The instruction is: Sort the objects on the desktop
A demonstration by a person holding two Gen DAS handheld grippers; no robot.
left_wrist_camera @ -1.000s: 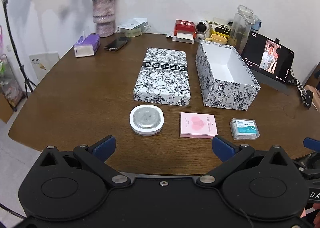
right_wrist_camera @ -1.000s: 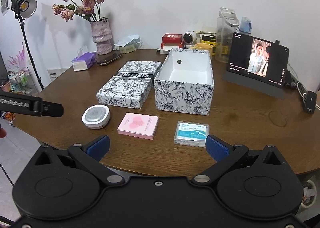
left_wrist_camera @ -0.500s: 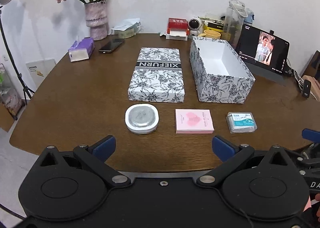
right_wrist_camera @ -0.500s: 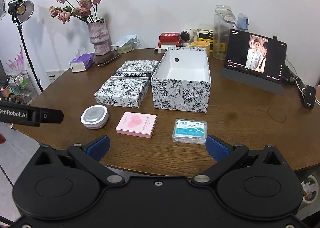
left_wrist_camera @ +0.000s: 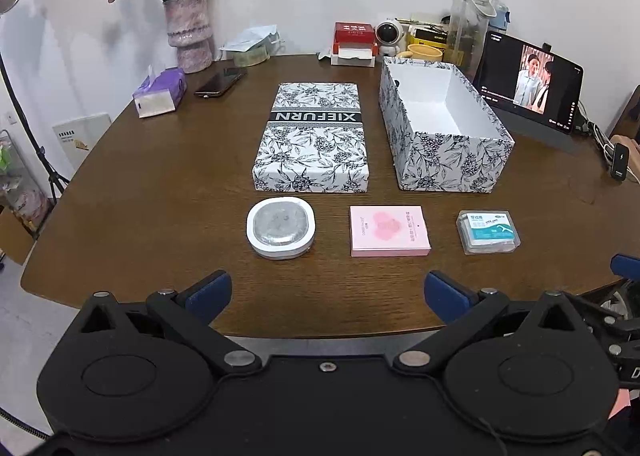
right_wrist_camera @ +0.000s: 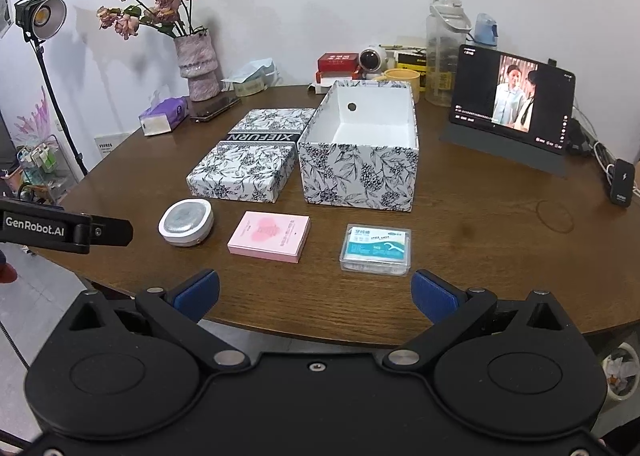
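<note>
Three small items are laid in a row near the front edge of the round wooden table (left_wrist_camera: 140,184), just in front of the open patterned box (right_wrist_camera: 360,160) and its lid (left_wrist_camera: 312,140), which lies flat beside the box on its left.

- Round white case (left_wrist_camera: 281,227), leftmost: judged light and rigid, with smooth rounded sides that could slip; best taken across its width, low on the rim.
- Pink card pack (left_wrist_camera: 389,231), middle: flat, light, stiff at the edges. Little height is offered, so a grip across the short sides is judged safest.
- Clear plastic floss-pick box (right_wrist_camera: 376,249), rightmost: light, hard, glossy, probably slippery and slightly springy; to be held across the narrow sides, with modest force.

The box is seen empty, white inside. Nothing has yet been sorted into it.

Left gripper (left_wrist_camera: 328,292): jaws spread wide, nothing between the blue pads (left_wrist_camera: 210,292), held over the table's near edge and touching nothing.

Right gripper (right_wrist_camera: 316,292): jaws likewise spread wide and empty, the floss-pick box lying just ahead of the gap, not touched.
</note>
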